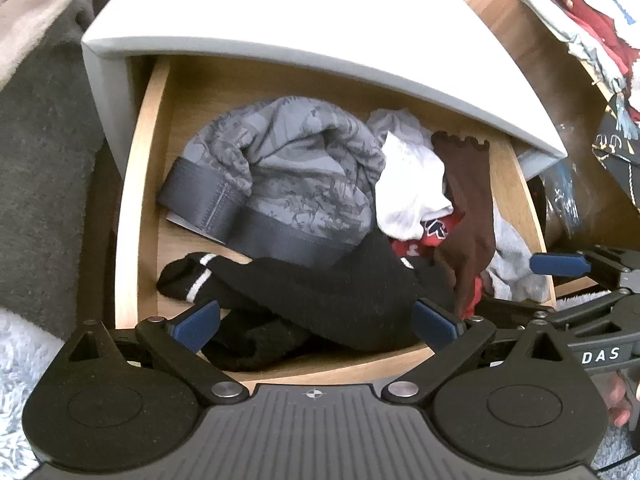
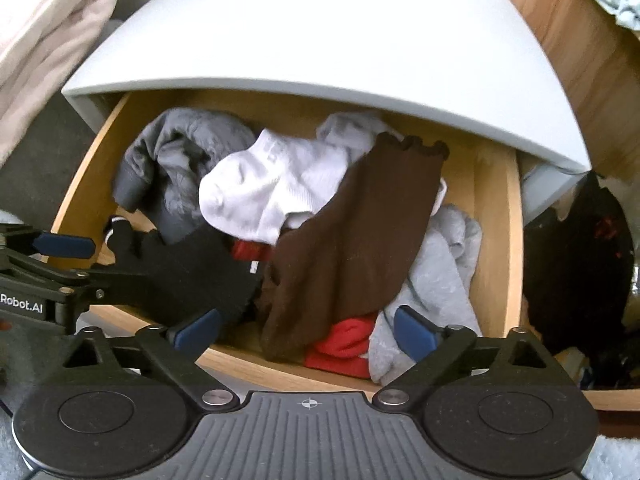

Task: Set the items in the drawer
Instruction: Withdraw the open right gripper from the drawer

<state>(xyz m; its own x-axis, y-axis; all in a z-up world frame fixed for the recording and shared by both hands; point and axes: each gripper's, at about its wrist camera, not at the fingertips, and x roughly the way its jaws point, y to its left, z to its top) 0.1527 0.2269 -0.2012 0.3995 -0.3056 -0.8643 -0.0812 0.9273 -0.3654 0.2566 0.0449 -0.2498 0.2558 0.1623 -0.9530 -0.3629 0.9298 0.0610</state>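
The wooden drawer (image 1: 136, 200) (image 2: 496, 240) stands pulled out from under a white cabinet top (image 1: 300, 20). In it lie grey patterned underwear (image 1: 288, 168) (image 2: 172, 160), a white sock (image 1: 408, 192) (image 2: 272, 188), a brown sock (image 1: 468, 208) (image 2: 360, 240), a black sock (image 1: 320, 288) (image 2: 180, 268), a red garment (image 2: 344, 344) and light grey cloth (image 2: 440, 272). My left gripper (image 1: 316, 326) hangs open over the black sock. My right gripper (image 2: 306, 332) hangs open over the brown sock's lower end, pads clear of it. Each gripper shows at the edge of the other's view.
A wooden shelf with piled clothes (image 1: 580, 20) stands to the right of the cabinet. A dark bag (image 2: 576, 264) sits beside the drawer's right wall. Grey bedding (image 1: 40, 160) and beige cloth (image 2: 48, 40) lie left. A fluffy rug (image 1: 16, 360) is below.
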